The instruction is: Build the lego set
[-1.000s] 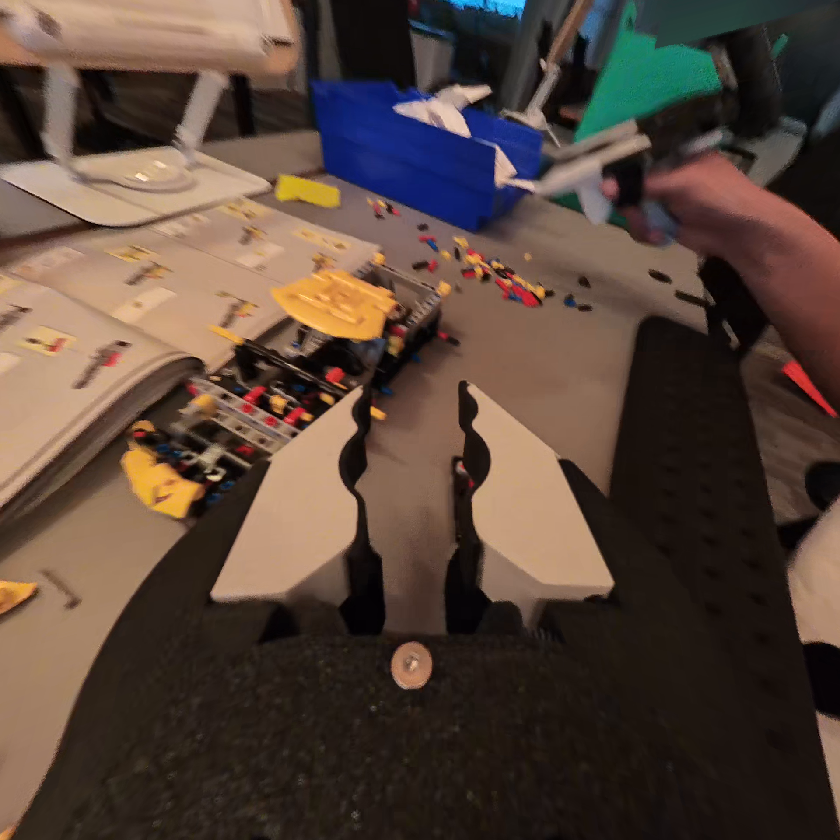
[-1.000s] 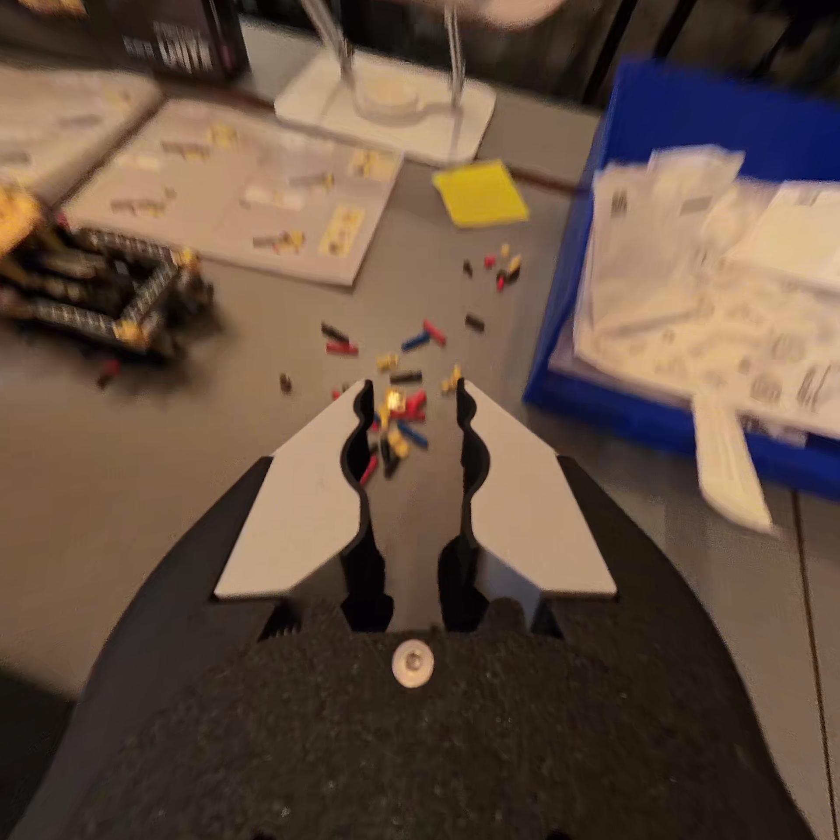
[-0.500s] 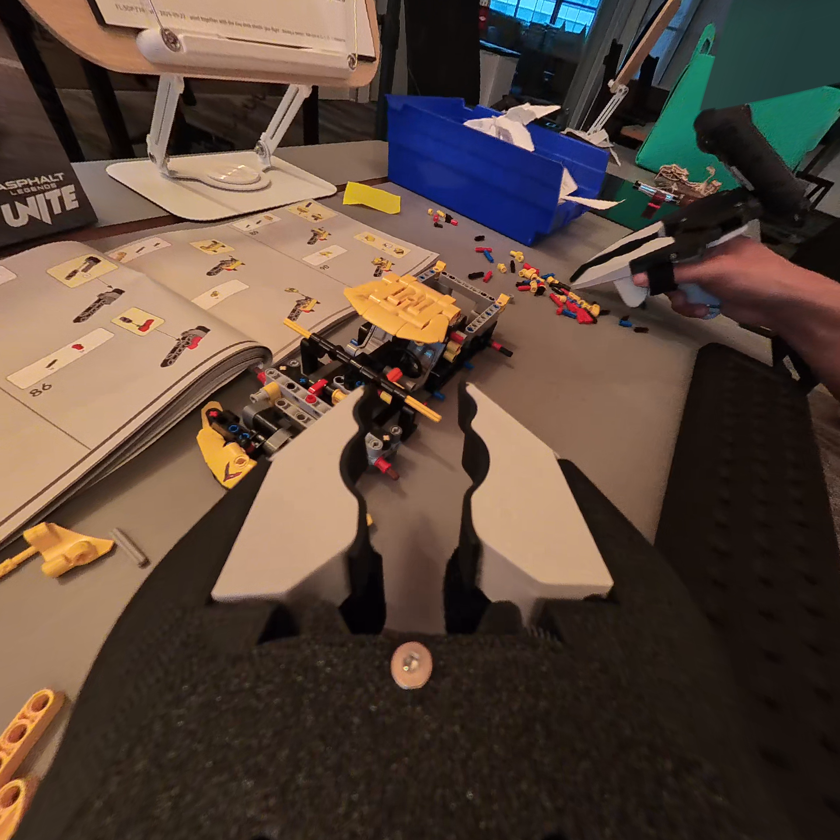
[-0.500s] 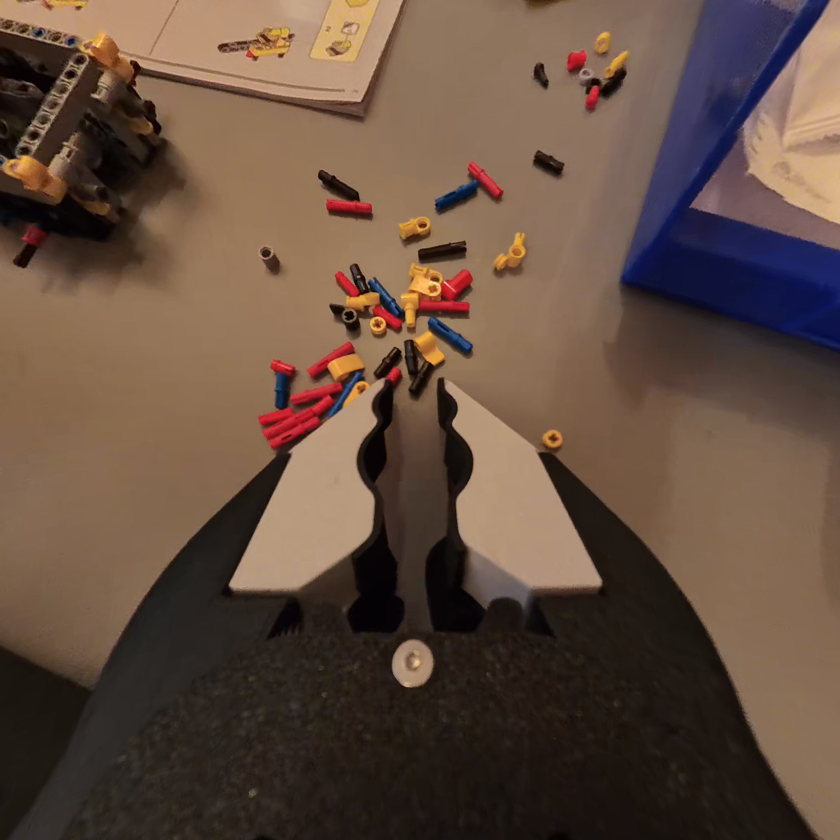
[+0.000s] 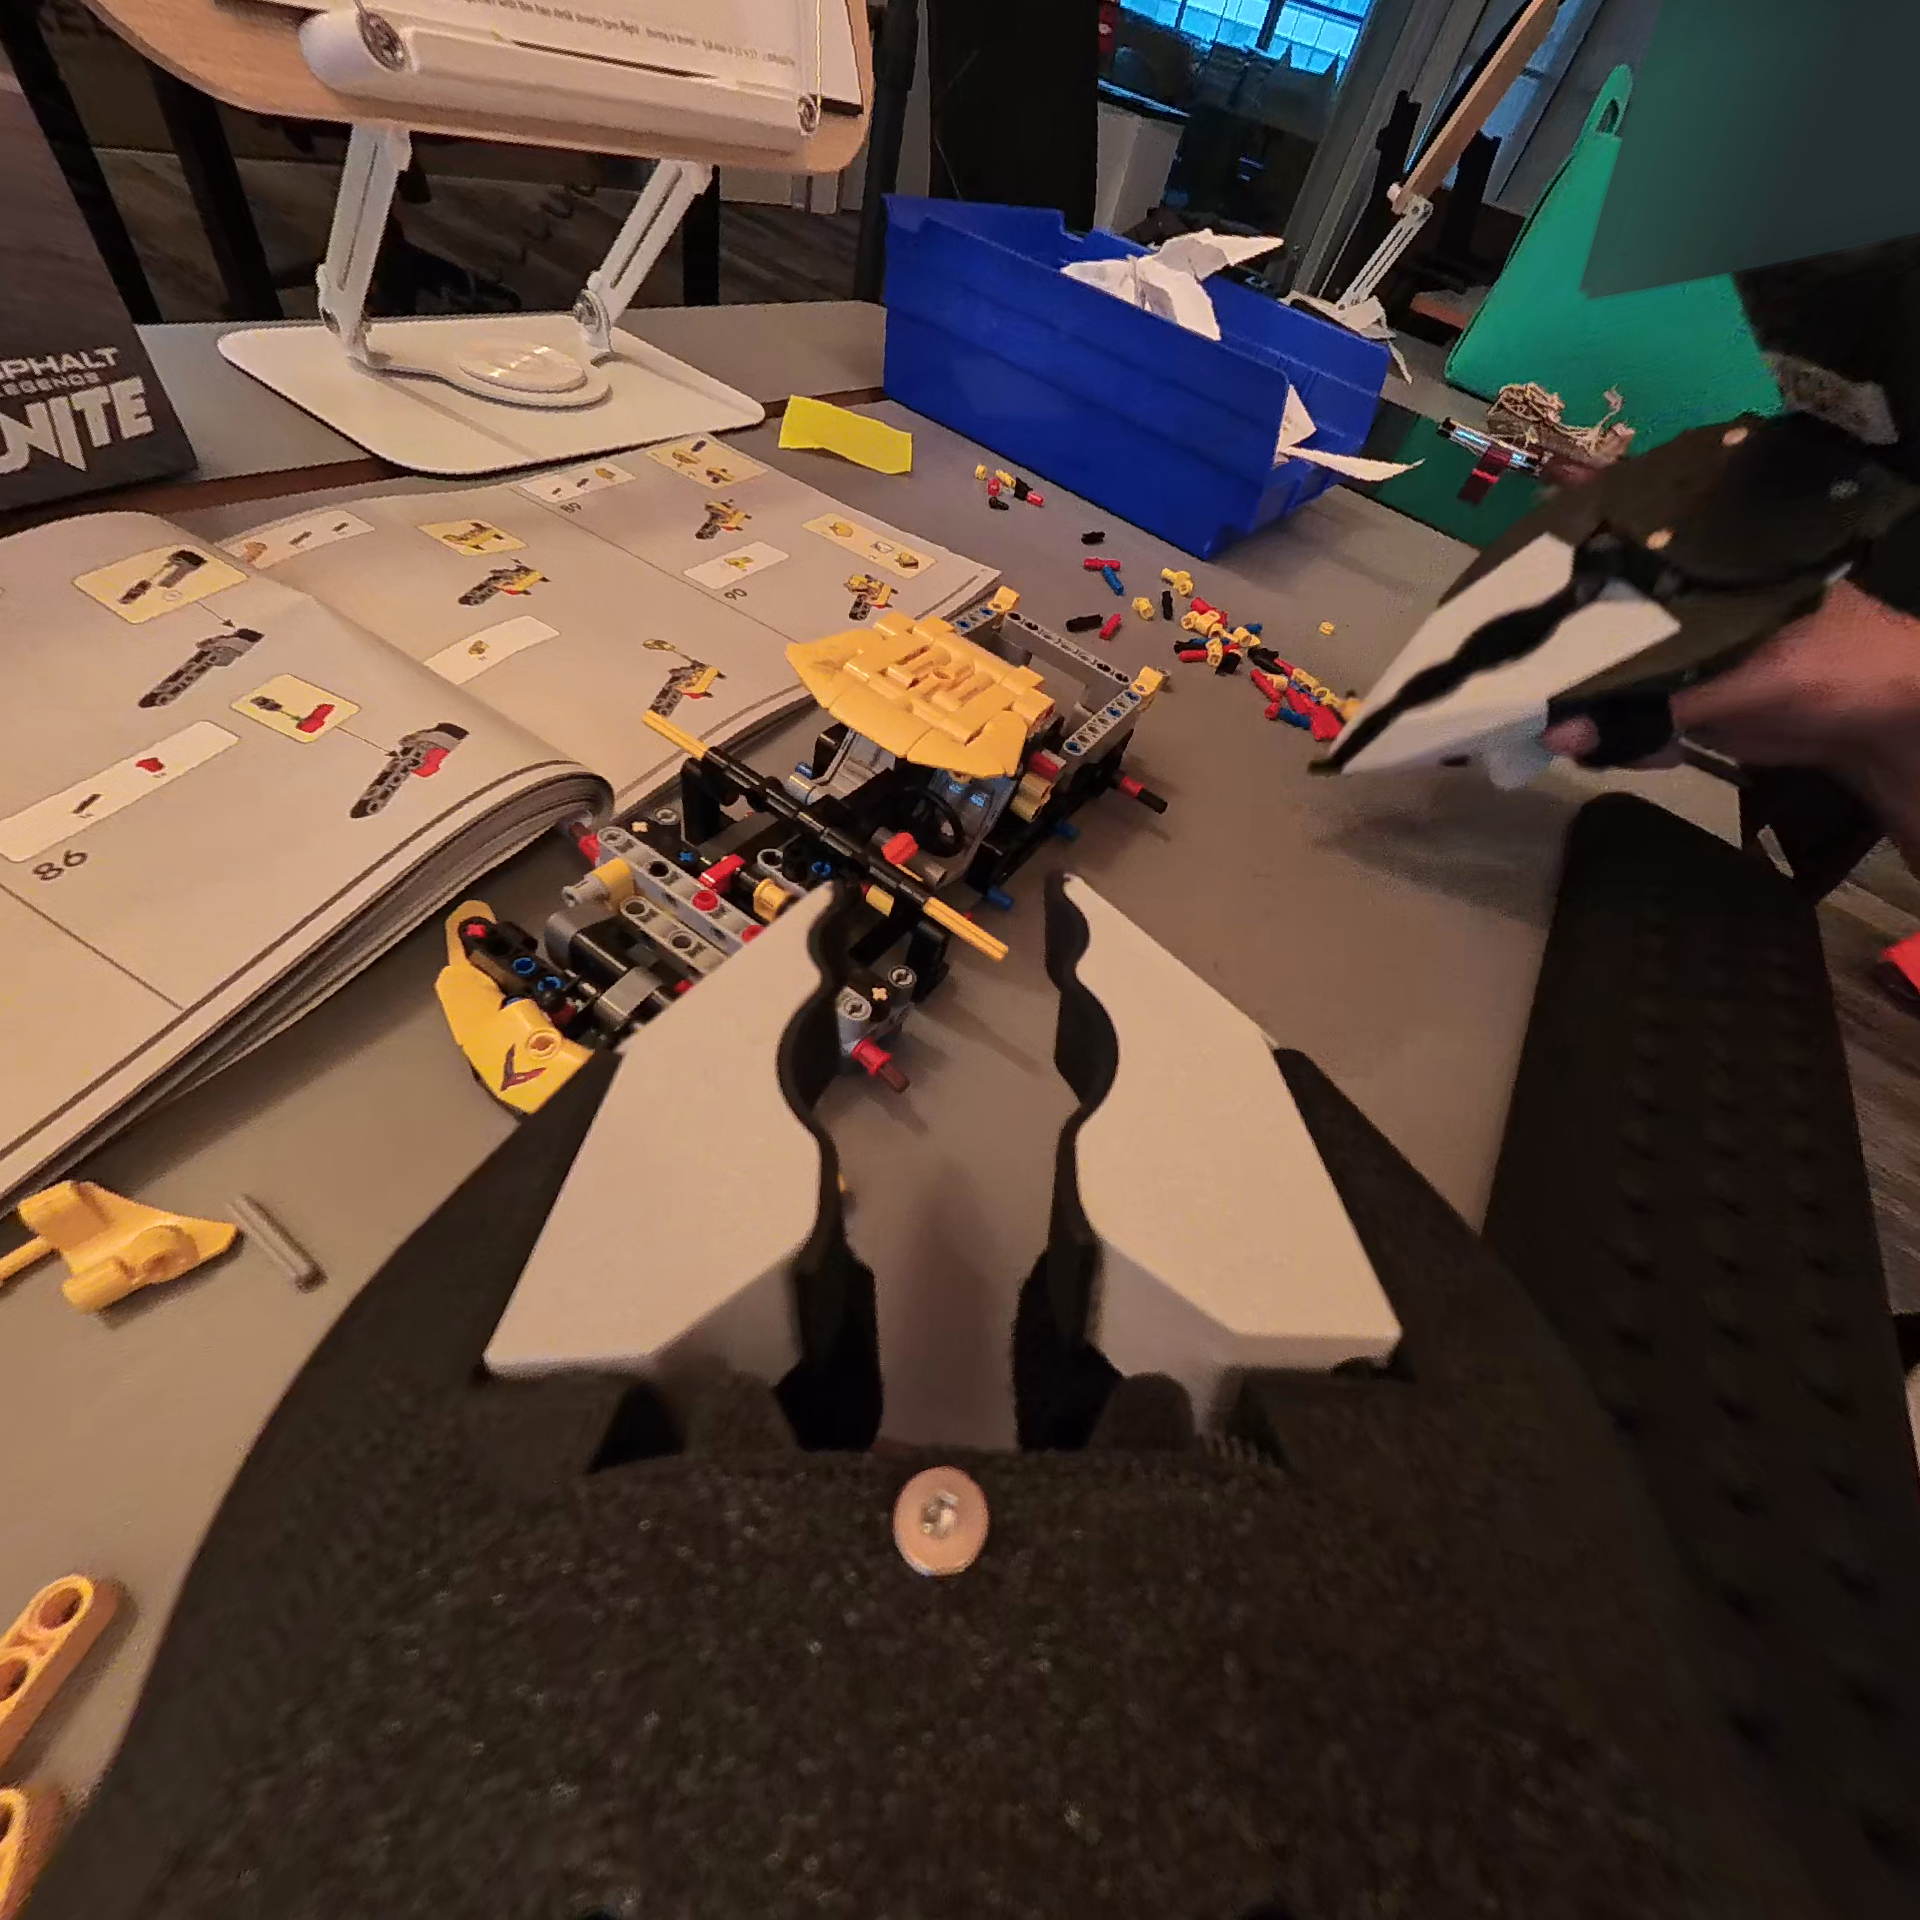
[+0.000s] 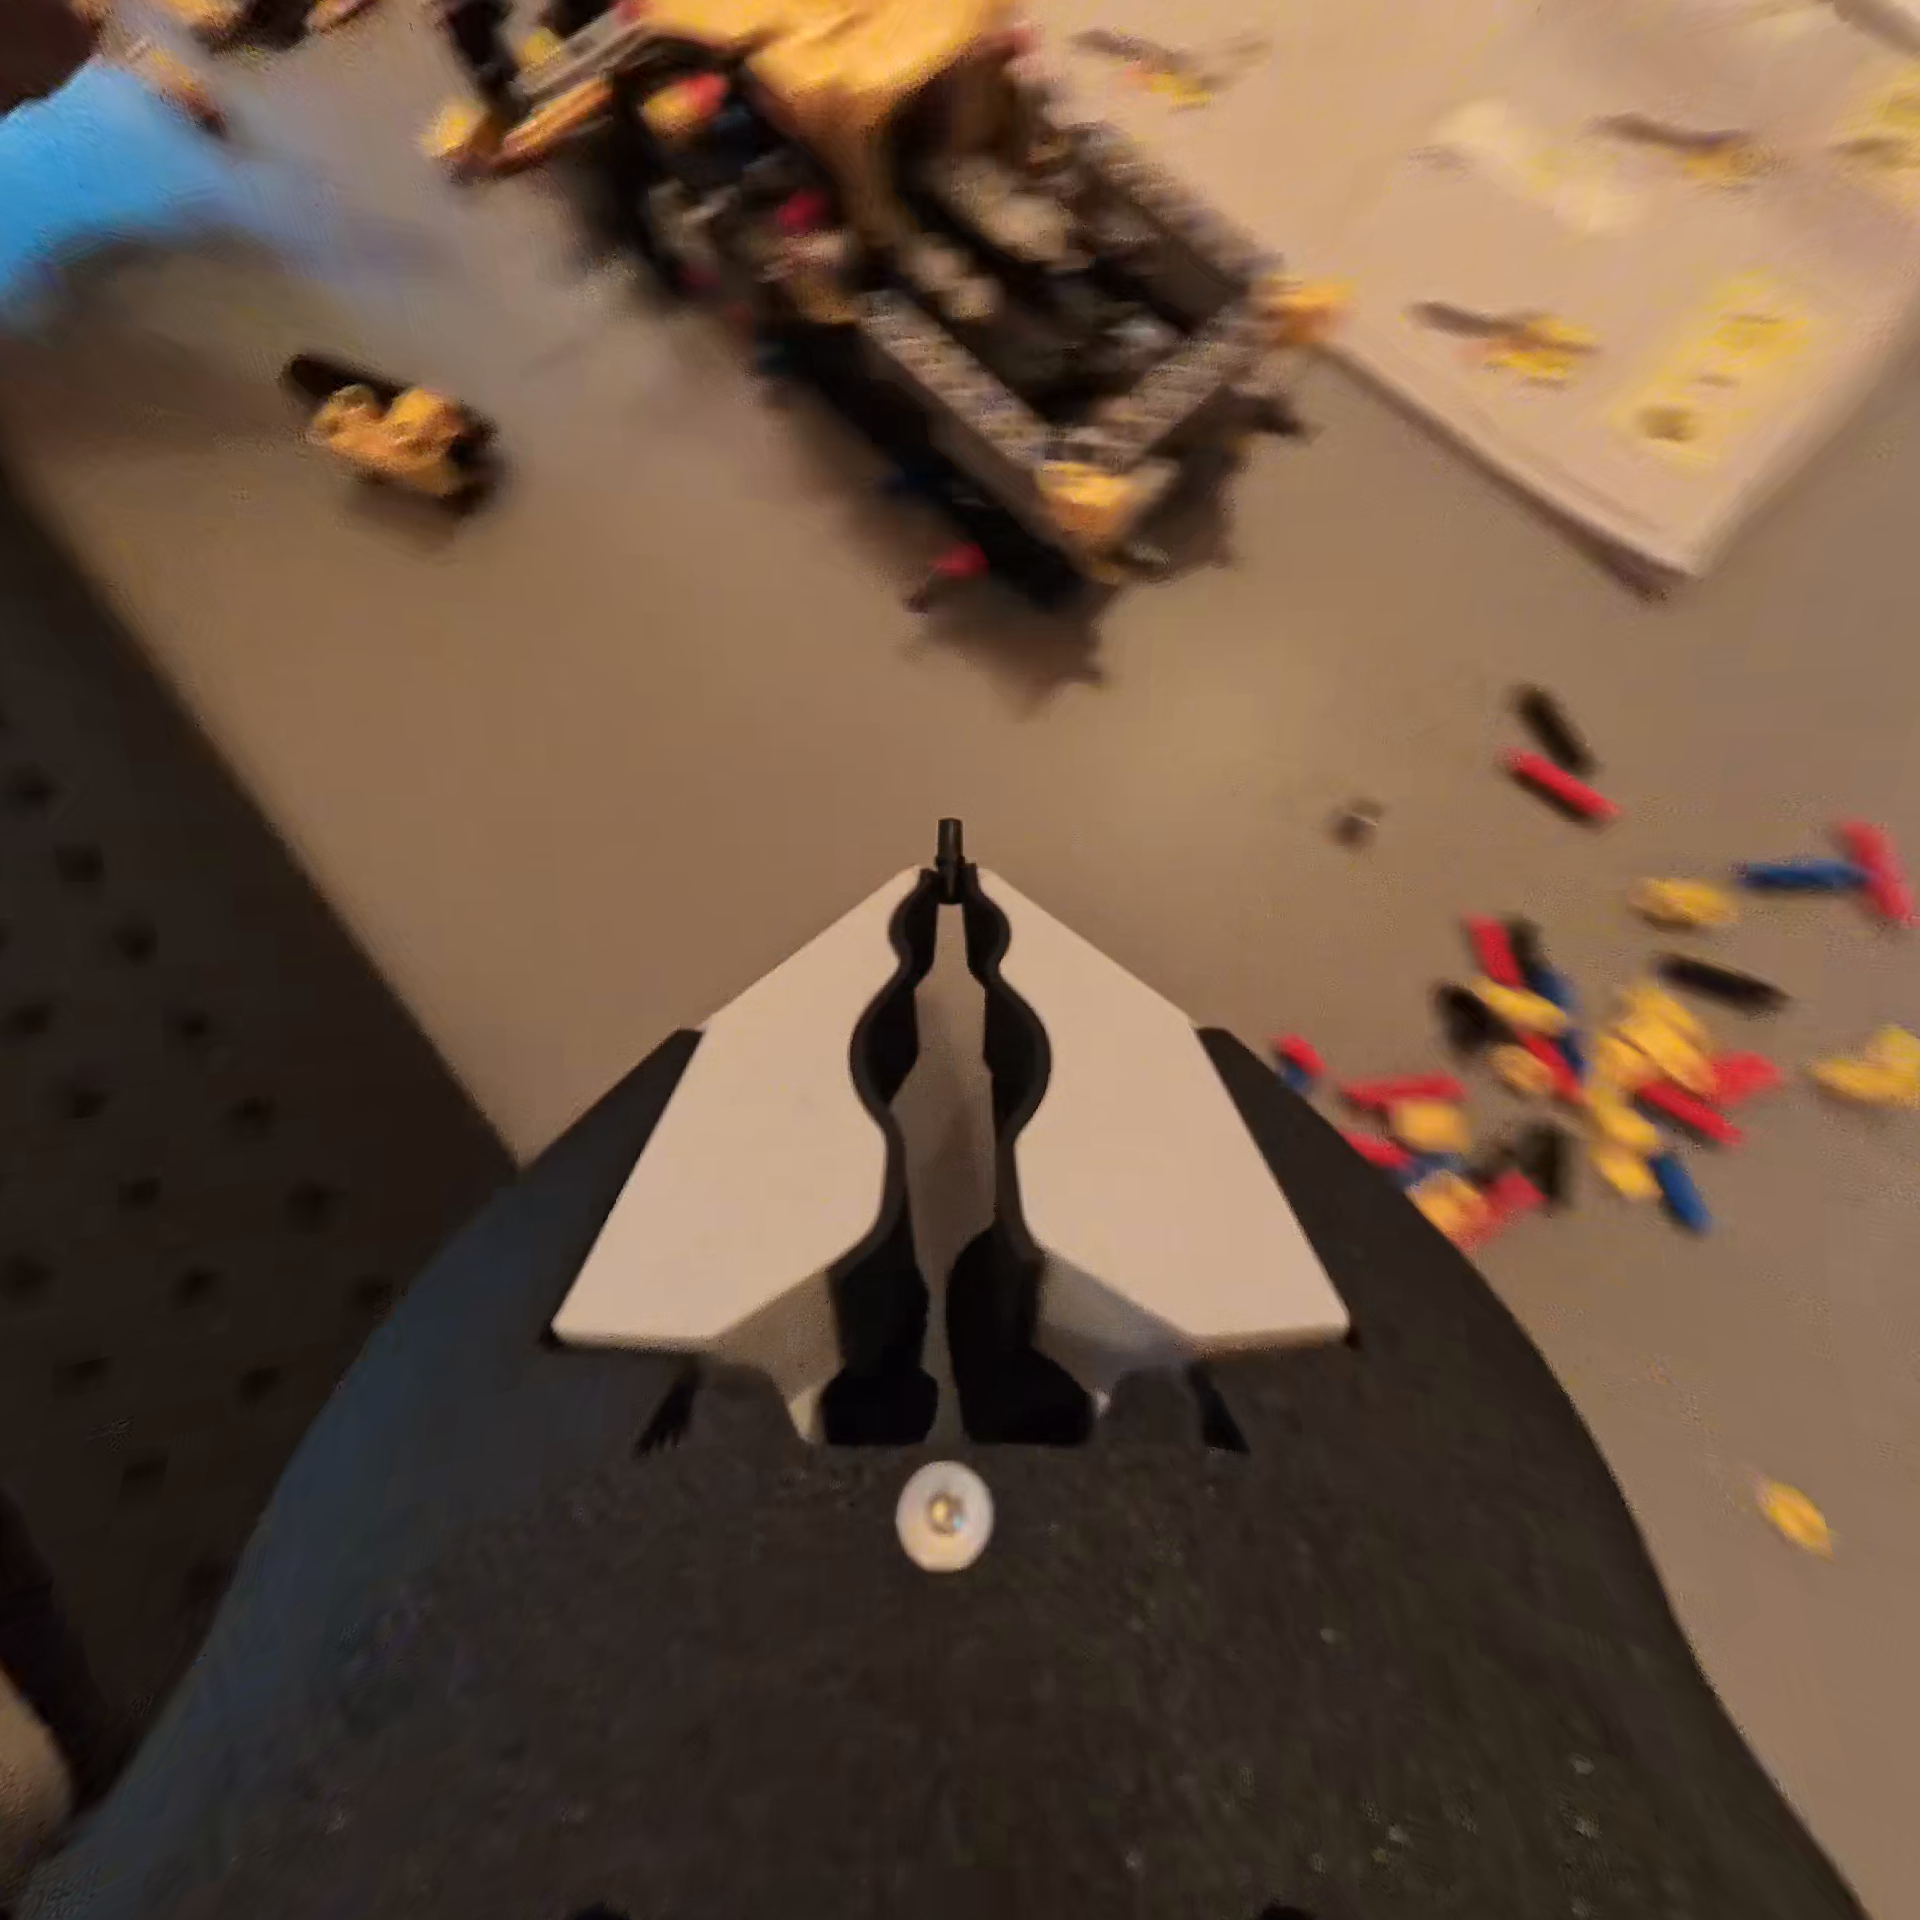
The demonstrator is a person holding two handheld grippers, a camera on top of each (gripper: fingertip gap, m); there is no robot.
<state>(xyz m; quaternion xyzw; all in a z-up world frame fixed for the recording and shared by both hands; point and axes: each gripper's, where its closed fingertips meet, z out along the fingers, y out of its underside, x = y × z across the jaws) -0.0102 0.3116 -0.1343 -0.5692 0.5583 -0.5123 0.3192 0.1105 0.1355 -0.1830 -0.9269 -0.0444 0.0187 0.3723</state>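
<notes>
A tiny black pin is pinched at the very tips of the right tongs, probably so it can be pushed into the half-built car. The left tongs are held apart and empty just beside the car, likely to steady it. One car and one manual are laid out on the tabletop; the loose pins are too many to be counted.

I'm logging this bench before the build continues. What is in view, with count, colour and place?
Lego car: one, yellow and black, table centre.
Instruction book: one, grey pages, open, left of car.
Loose pins: many, red, blue, yellow, black, right of car.
Bin: one, blue, far side, holding paper.
Stand: one, white, far left.
Yellow pieces: several, near left edge.
Black pin: one, in right gripper's tips.
Left gripper: fingers open, before car.
Right gripper: shut on pin.
</notes>
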